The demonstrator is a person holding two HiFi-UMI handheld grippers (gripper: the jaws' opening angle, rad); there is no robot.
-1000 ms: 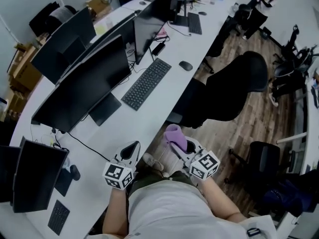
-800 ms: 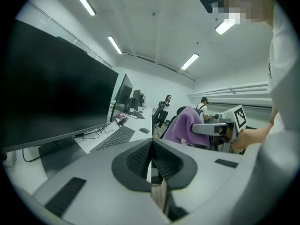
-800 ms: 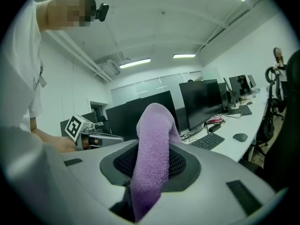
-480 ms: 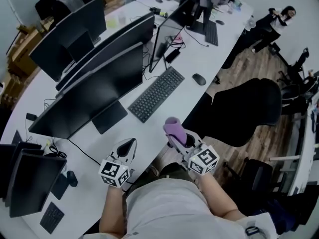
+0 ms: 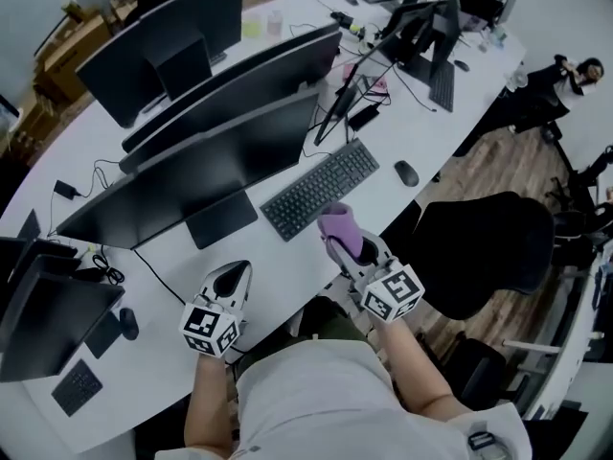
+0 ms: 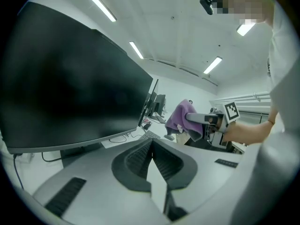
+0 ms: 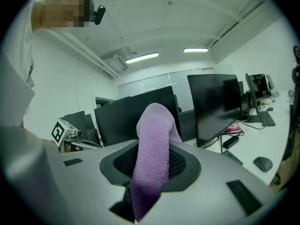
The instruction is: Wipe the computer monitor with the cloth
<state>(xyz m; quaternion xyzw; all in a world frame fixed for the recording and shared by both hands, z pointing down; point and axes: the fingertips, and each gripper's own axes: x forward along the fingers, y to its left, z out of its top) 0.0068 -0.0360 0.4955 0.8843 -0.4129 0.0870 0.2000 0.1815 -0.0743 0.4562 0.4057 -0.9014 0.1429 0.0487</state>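
Observation:
A wide black monitor [image 5: 192, 175] stands on the white desk [image 5: 287, 257] in front of me; its dark screen [image 6: 70, 78] fills the left gripper view. My right gripper [image 5: 343, 236] is shut on a purple cloth [image 5: 340, 226], which drapes over its jaws [image 7: 152, 158] and hangs just above the desk's near edge by the keyboard [image 5: 319, 189]. The cloth [image 6: 183, 118] also shows in the left gripper view, clear of the screen. My left gripper [image 5: 230, 281] is shut and empty, low over the desk below the monitor's stand.
More monitors [image 5: 177, 27] stand behind and to the left [image 5: 53, 319]. A mouse [image 5: 406, 172] lies right of the keyboard. Cables [image 5: 158, 266] cross the desk. A black office chair [image 5: 484, 252] stands at my right. A person [image 5: 570, 75] sits at the far right.
The head view has swung so that the wide monitor and keyboard now lie straight ahead. Both grippers have moved up over the desk edge, the cloth nearer the keyboard.

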